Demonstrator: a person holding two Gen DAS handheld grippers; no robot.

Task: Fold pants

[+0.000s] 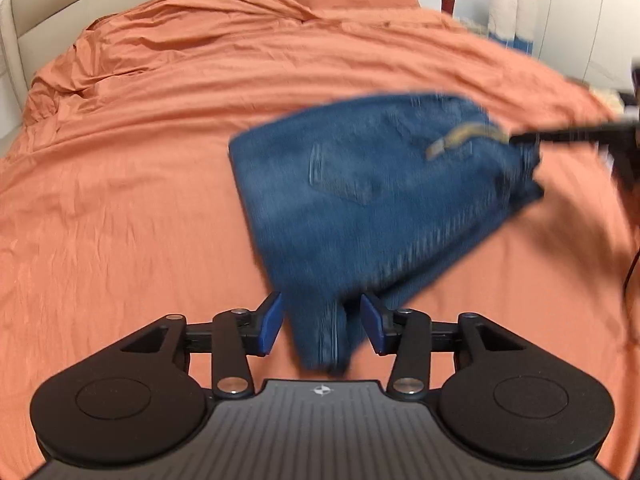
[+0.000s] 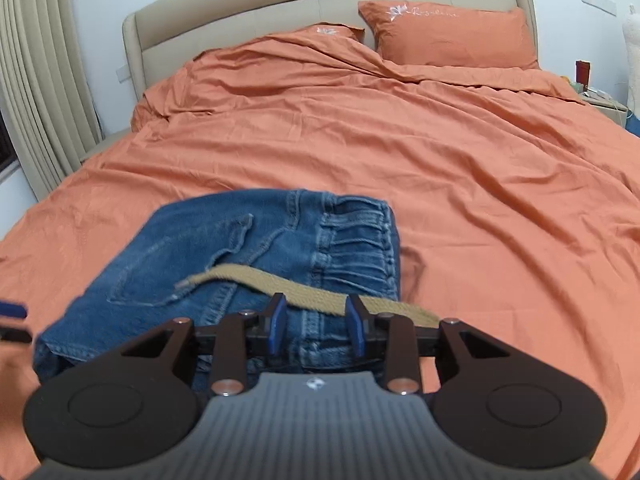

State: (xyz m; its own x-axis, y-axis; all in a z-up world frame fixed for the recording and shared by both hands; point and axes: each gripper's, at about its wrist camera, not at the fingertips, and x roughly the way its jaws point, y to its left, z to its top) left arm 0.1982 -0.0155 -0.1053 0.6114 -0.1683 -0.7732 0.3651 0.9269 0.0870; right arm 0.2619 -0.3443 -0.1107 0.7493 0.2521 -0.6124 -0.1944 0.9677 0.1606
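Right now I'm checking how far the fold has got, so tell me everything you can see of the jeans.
The jeans are blue denim, folded into a compact bundle on the orange duvet. A stitched back pocket faces up, the gathered waistband lies at the right, and a tan drawstring trails across them. In the left wrist view they look motion-blurred. Denim lies between the jaws of the left gripper and the right gripper; neither visibly clamps it.

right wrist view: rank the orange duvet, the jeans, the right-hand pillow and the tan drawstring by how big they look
1. orange duvet, fills most of the frame.
2. jeans, though nearness to the camera inflates them.
3. right-hand pillow, farther away, so likely larger than it looks.
4. tan drawstring, a thin strip.
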